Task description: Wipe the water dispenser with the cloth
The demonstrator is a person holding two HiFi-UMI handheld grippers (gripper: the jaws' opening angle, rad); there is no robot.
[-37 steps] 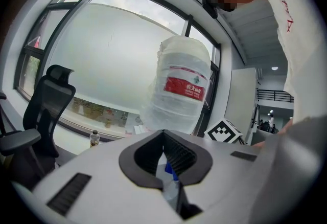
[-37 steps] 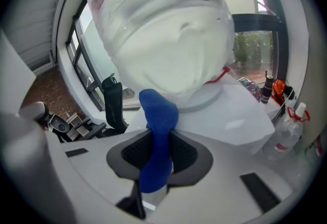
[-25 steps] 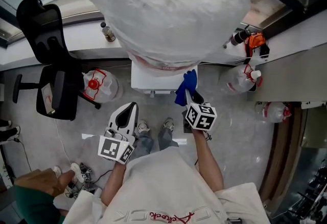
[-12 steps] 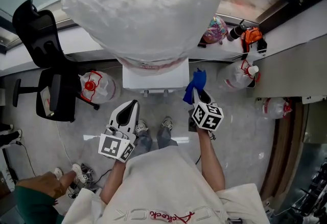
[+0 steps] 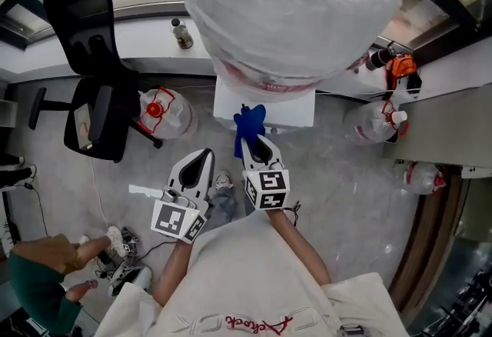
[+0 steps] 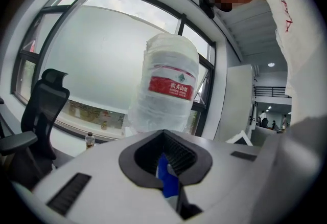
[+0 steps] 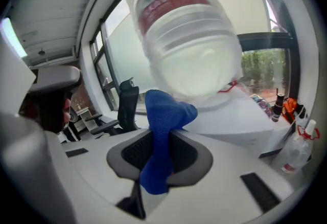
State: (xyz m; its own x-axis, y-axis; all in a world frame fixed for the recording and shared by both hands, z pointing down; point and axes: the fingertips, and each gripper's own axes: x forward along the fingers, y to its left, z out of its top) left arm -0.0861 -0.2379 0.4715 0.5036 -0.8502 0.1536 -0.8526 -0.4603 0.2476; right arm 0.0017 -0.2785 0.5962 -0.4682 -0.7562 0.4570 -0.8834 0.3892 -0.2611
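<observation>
Left gripper [image 5: 201, 158], clenched and idle, hangs low beside the right gripper [image 5: 254, 141], which grasps the blue cloth [image 5: 247, 121]. The cloth is held up at the front of the white water dispenser [image 5: 296, 108]; contact cannot be confirmed. Wiping seems barely begun, with most surfaces left to do.

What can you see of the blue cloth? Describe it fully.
The blue cloth looks like soft, finely textured fabric, bunched into a narrow strip. The right gripper is shut on its middle. A rounded end sticks out past the jaws, and a short tail trails behind them. In the head view it points at the white front of the water dispenser, just under the big bottle. Whether it touches the dispenser cannot be told.
</observation>
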